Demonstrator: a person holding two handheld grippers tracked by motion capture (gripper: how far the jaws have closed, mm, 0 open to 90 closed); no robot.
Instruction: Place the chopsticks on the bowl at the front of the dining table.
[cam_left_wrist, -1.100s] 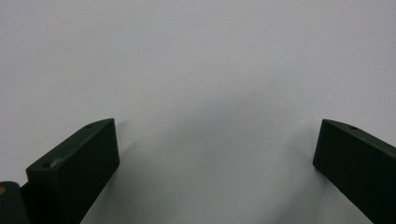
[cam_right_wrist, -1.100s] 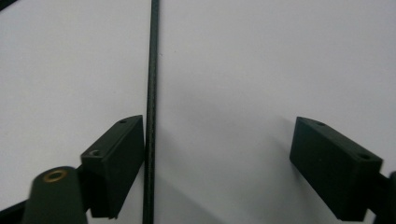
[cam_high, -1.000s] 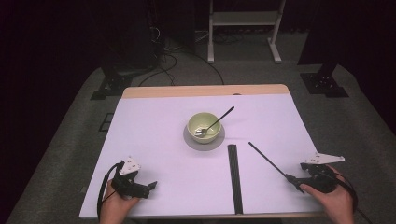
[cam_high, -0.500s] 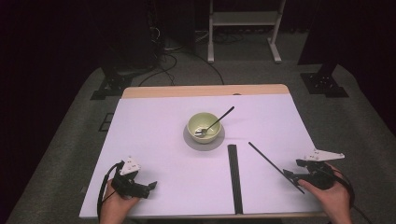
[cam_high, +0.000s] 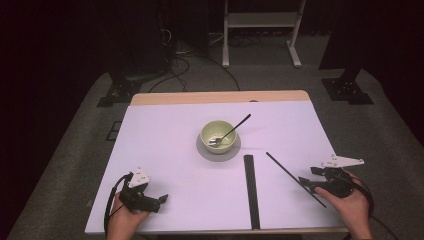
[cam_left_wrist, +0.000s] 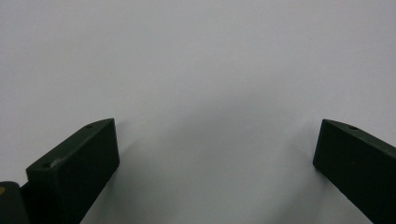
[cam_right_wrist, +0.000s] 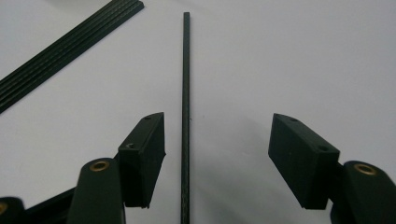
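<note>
A thin black rod (cam_high: 286, 171) lies slanted on the white table sheet (cam_high: 165, 145) at the right. My right gripper (cam_high: 306, 182) sits low over the rod's near part. In the right gripper view the rod (cam_right_wrist: 185, 93) runs between the jaws of that gripper (cam_right_wrist: 217, 140), closer to the left one and touching neither. Those jaws have just been closing and still stand apart. My left gripper (cam_high: 162, 199) rests near the front left edge, and in its own view it (cam_left_wrist: 217, 154) stands wide open over bare sheet.
A pale green bowl (cam_high: 218, 136) with a dark spoon (cam_high: 234, 128) in it stands on a grey saucer (cam_high: 201, 150) at mid-table. A flat black ribbed strip (cam_high: 251, 190) (cam_right_wrist: 60, 56) lies left of the rod, running toward the front edge.
My right hand has shifted slightly forward along the rod, and its jaws look a little narrower. The left hand, bowl and strip have not moved.
</note>
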